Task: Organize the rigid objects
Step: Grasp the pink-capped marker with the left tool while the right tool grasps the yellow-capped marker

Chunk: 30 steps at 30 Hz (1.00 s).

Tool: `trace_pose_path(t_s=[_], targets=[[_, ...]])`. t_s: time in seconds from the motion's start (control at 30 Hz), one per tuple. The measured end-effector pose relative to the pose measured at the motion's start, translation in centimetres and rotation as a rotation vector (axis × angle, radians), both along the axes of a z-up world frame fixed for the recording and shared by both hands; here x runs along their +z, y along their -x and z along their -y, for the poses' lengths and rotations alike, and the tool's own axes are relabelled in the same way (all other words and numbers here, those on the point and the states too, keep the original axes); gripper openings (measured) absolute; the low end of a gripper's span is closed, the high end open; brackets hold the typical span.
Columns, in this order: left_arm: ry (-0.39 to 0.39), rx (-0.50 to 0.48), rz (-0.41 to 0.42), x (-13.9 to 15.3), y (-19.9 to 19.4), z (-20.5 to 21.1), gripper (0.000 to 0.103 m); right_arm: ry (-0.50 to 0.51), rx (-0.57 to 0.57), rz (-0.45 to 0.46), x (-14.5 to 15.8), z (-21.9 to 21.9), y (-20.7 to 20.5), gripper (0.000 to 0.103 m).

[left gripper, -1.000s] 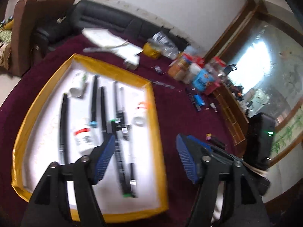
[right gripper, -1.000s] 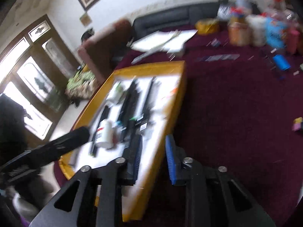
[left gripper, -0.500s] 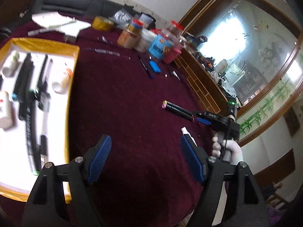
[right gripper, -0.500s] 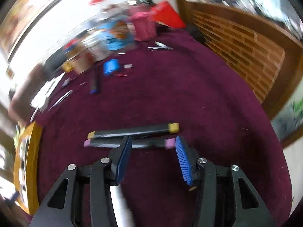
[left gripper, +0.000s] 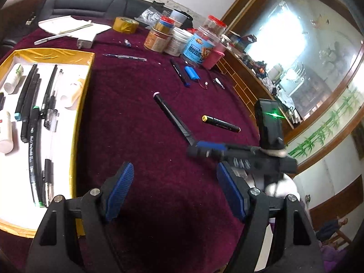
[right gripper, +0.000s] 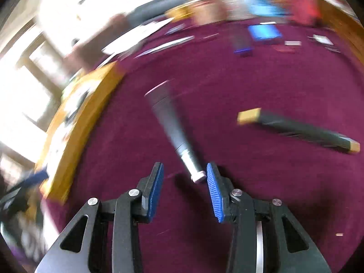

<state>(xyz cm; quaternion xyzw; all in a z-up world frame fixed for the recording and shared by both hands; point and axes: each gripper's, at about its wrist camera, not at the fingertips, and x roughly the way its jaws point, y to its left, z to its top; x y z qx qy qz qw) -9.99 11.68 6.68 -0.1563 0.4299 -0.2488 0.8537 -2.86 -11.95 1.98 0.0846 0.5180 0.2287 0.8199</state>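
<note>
A black marker with pink caps (left gripper: pixel 170 113) lies slanted on the maroon cloth, and a black marker with yellow caps (left gripper: pixel 220 124) lies to its right. In the blurred right wrist view, the pink-capped marker (right gripper: pixel 170 122) has its near end between the closing jaws of my right gripper (right gripper: pixel 184 188). That end sits close to the right pad (right gripper: pixel 213 193), while the left pad stands apart from it. The yellow-capped marker (right gripper: pixel 300 129) lies off to the right. My left gripper (left gripper: pixel 175 191) hangs open over bare cloth with nothing between its fingers. The gold-rimmed tray (left gripper: pixel 84 104) at the left holds several pens and small bottles.
Jars (left gripper: pixel 198 45), a tape roll (left gripper: pixel 125 24) and papers (left gripper: pixel 68 27) crowd the far side. A blue battery pack (left gripper: pixel 191 72) and a black pen (left gripper: pixel 179 71) lie mid-cloth. The table's wooden edge (left gripper: pixel 245 86) runs along the right. A white-gloved hand (left gripper: pixel 279 186) holds my right gripper (left gripper: pixel 211 147).
Both views swung from the tray to the open cloth. My right gripper came down to the two markers. The pink-capped one has turned from beside the yellow-capped one to a slant.
</note>
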Motion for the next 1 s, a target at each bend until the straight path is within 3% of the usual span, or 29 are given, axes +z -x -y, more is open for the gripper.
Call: trace_pose_path(t_s=[0.07,0.13,0.3,0.4,0.5,0.53,0.57,0.6,0.67,0.73,0.9,1.0], targets=[[-0.014,-0.014,-0.002,-0.1,-0.1,0.7,0.075,-0.024,0.101,0.002,0.6,-1.3,1.5,0.035],[-0.036,-0.029,-0.004,-0.1,-0.8,1.8,0.075,-0.004,0.082,0.055,1.5,-0.5,2.8,0.035],[-0.111,-0.061,-0.001,-1.1,-3.8,5.4,0.075,0.053,-0.144,0.148,3.4,5.4,3.3,0.035],[-0.117,-0.078,-0.037,-2.6,-7.3,8.3,0.075,0.010,-0.290,0.141,3.6,10.0,3.2,0.035],[-0.195,-0.070,-0.059,-4.5,-10.5,11.1,0.073,0.004,-0.368,0.134,3.6,13.0,2.0,0.035],[-0.231,-0.070,-0.066,-5.2,-11.3,11.9,0.069,0.004,-0.394,0.135,3.5,14.1,1.9,0.035],[-0.284,-0.078,-0.065,-6.1,-12.1,12.9,0.050,0.002,-0.404,0.134,3.9,14.5,1.4,0.035],[-0.320,-0.085,-0.010,-5.9,-12.0,13.5,0.028,-0.001,-0.417,0.134,3.9,15.1,1.0,0.035],[-0.403,-0.112,0.026,-6.1,-11.6,14.3,0.016,-0.007,-0.422,0.133,3.9,15.7,0.8,0.036],[-0.369,-0.156,0.003,-6.2,-11.1,13.5,0.012,0.003,-0.392,0.138,3.9,15.7,0.2,0.036],[-0.345,-0.144,-0.043,-6.2,-9.4,11.2,0.012,0.077,-0.296,0.157,3.2,14.3,-1.1,0.038],[-0.352,-0.141,-0.044,-6.4,-9.8,11.8,0.015,0.148,-0.222,0.179,2.8,13.0,-2.0,0.039]])
